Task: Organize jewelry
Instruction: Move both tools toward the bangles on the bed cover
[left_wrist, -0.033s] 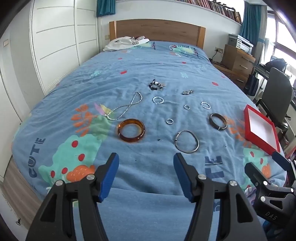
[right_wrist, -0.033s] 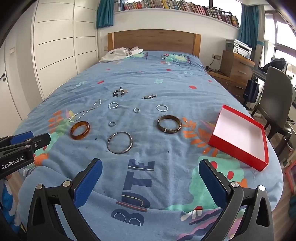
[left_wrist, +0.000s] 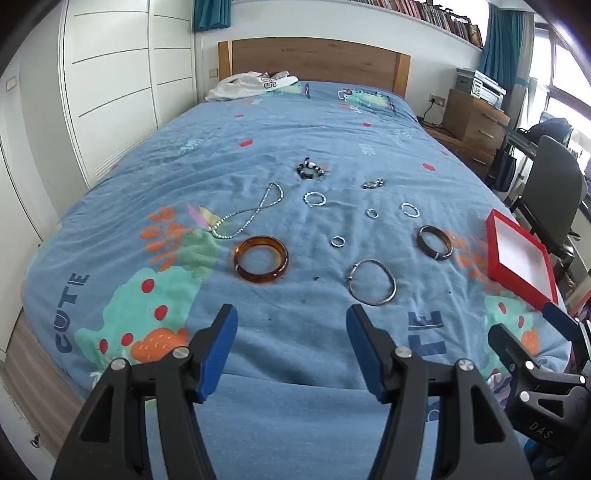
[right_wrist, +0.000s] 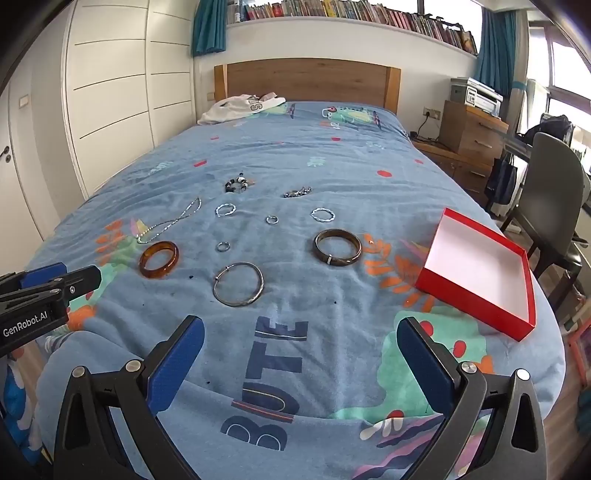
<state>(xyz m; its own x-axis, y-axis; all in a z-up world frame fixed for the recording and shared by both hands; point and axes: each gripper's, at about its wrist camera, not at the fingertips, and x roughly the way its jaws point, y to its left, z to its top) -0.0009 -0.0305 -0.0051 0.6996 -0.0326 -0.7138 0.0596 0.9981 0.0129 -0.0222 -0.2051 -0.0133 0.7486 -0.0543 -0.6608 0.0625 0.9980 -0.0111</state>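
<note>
Bed (right_wrist: 369, 166) near edge: bare blanket under both grippers, nothing to snag. Jewelry cluster sits mid-bed; amber bangle (left_wrist: 260, 259), silver hoop (left_wrist: 371, 282) and dark bangle (right_wrist: 337, 247) are the closest pieces, well apart, with gaps between them to pass. Red box (right_wrist: 476, 291) blocks the near right edge. Far half is bare up to the white cloth (right_wrist: 240, 107) at the headboard.

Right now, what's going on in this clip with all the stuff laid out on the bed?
A person holds two grippers above the near end of a blue bedspread. The left gripper and right gripper are both open and empty. Jewelry lies scattered: an amber bangle, a silver bangle, a dark bangle, a necklace and small rings. The red box on the right holds nothing. Sorting has not begun.
</note>
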